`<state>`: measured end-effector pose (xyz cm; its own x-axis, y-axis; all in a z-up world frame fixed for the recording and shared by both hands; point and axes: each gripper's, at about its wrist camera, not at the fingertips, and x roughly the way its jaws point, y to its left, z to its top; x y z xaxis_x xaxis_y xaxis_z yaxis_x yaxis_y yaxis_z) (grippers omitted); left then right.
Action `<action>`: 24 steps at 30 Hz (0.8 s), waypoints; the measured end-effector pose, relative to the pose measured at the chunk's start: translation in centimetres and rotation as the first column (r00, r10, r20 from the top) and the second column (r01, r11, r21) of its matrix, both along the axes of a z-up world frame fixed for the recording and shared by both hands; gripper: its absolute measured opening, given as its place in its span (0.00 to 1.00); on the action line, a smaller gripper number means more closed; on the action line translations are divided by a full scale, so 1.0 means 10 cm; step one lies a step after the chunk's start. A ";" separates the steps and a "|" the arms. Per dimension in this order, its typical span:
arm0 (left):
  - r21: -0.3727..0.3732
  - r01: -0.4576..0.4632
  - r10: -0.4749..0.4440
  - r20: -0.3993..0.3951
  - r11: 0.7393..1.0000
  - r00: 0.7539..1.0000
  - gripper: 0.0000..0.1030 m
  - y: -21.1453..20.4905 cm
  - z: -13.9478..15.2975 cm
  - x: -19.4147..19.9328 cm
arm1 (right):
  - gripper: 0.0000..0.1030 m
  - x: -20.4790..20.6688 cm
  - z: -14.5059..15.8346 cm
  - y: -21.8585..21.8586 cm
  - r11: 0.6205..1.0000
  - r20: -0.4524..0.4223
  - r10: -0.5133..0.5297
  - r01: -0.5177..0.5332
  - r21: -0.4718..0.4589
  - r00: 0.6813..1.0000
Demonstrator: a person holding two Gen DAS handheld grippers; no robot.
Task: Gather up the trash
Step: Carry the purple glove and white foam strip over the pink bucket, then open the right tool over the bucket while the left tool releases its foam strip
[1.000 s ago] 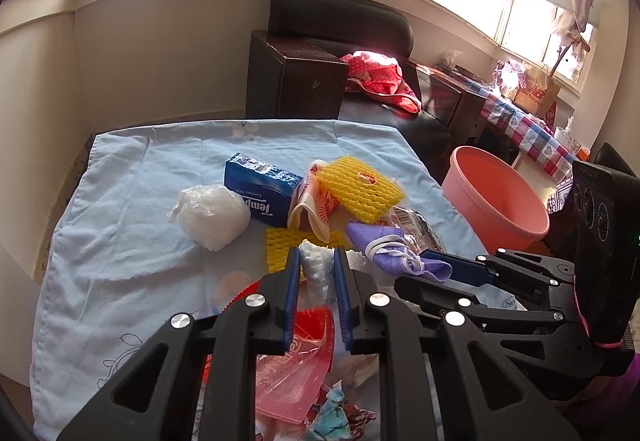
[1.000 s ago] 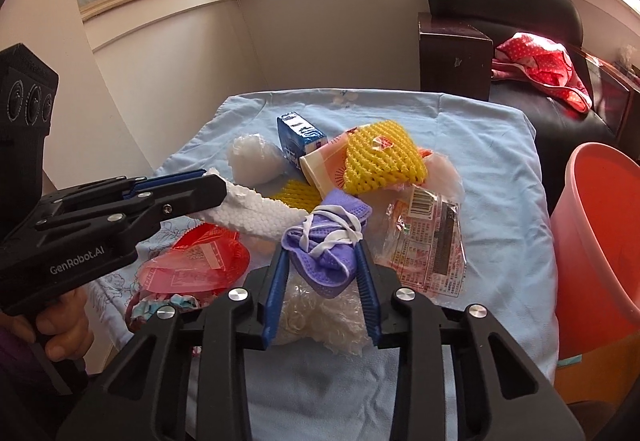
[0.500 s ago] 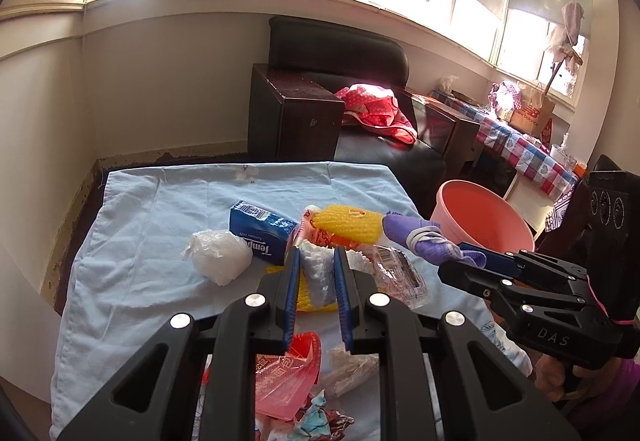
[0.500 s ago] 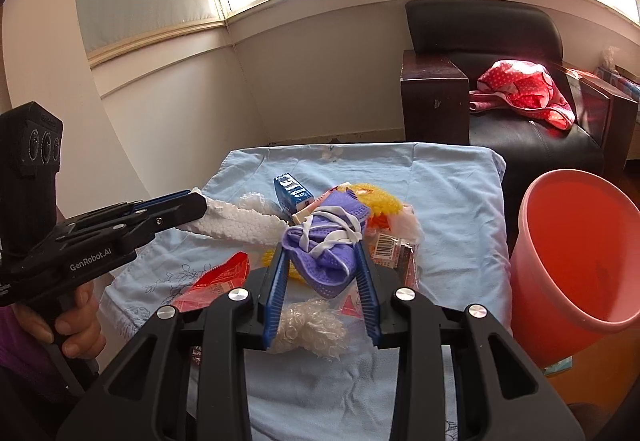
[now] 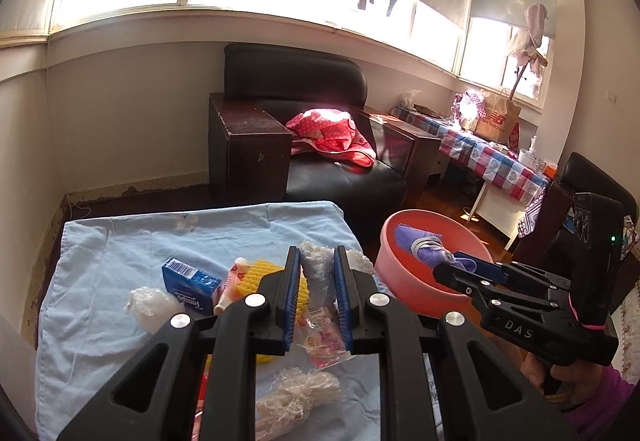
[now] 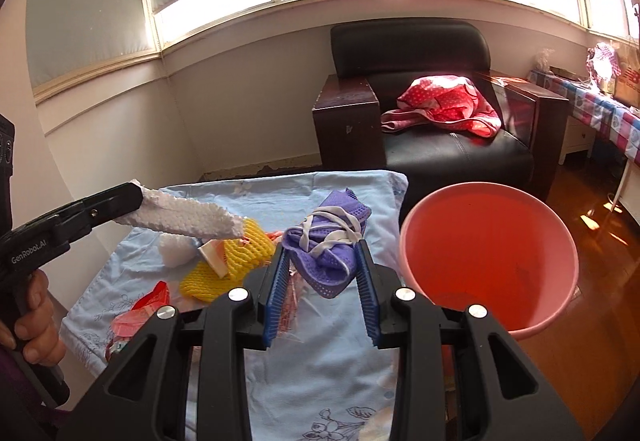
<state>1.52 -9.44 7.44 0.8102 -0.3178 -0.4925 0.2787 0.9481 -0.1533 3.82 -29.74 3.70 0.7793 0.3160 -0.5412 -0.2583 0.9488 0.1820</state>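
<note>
- over the cloth-covered table [image 6: 320,353] we are in the carrying step: our right gripper [image 6: 322,273] is clamped on a purple mesh bundle [image 6: 326,253], lifted just beside the pink bucket [image 6: 490,261].
- our left gripper [image 5: 316,281] pinches a white foam net [image 5: 316,269] above the remaining litter.
- next, we judge, each load must come over the bucket's mouth before the jaws let go.

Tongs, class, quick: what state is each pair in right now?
Left tongs: closed on the white foam net.
Right tongs: closed on the purple mask bundle.
</note>
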 end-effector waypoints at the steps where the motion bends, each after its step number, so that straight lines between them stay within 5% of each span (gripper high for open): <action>1: 0.004 0.015 -0.015 0.002 1.000 1.000 0.16 -0.08 0.01 0.03 | 0.33 0.02 -0.01 -0.07 1.000 -0.008 -0.021 0.021 0.001 1.000; 11: 0.061 0.118 -0.118 -0.011 0.991 0.993 0.16 -0.88 -0.01 0.36 | 0.33 0.16 -0.23 -0.62 0.982 -0.074 -0.189 0.186 -0.038 0.979; 24: 0.160 0.175 -0.156 -0.126 0.971 0.980 0.16 -1.58 -0.45 0.83 | 0.33 0.42 -0.53 -0.95 0.963 -0.183 -0.270 0.265 -0.051 0.945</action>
<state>9.81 -25.22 2.90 0.6903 -0.3466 -0.6351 0.4240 0.9051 -0.0331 8.03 -39.29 -1.62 0.7174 0.0939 -0.6903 0.0420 0.9832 0.1774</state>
